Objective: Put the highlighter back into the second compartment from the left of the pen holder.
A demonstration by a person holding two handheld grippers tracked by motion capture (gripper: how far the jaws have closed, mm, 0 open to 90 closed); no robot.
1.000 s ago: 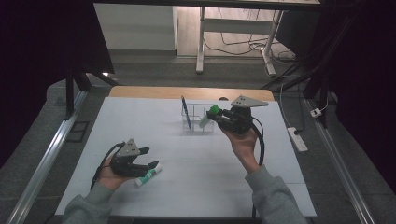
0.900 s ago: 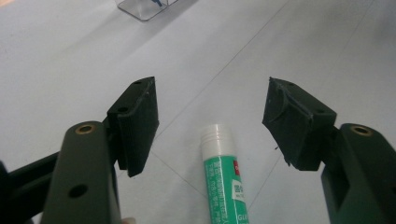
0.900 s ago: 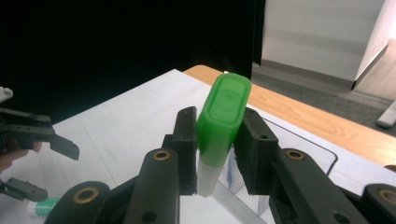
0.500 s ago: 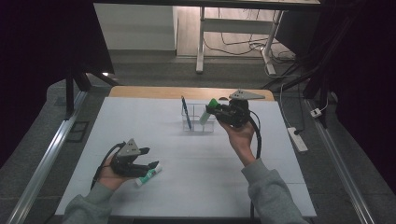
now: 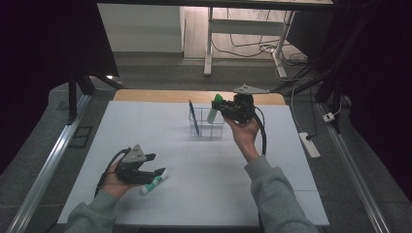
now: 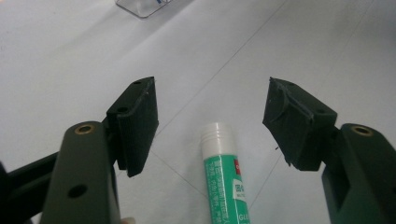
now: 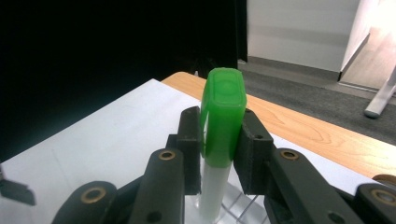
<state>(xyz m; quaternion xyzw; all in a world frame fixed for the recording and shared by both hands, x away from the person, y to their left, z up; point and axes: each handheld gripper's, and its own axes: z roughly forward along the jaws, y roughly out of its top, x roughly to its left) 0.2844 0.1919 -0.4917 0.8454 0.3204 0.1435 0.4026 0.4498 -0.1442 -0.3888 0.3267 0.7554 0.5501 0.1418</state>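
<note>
Over the far right of the table (image 5: 160,127), the right gripper (image 7: 219,154) is clamping a green-capped marker (image 7: 222,126) upright above the clear organizer (image 5: 208,127); its jaws have just been closing on the cap. Near left, the left gripper (image 6: 210,119) is waiting wide open around a glue stick (image 6: 223,175) lying flat. If only the cap is being gripped, the marker's body could be slipping out and missing its compartment.

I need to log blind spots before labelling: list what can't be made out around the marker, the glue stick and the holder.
- Green-capped marker: its lower end is hidden behind the right claw in the right gripper view.
- Glue stick: its lower end is cut off by the bottom edge of the left gripper view; label print too small.
- Clear holder: compartments too small in the high view.
</note>
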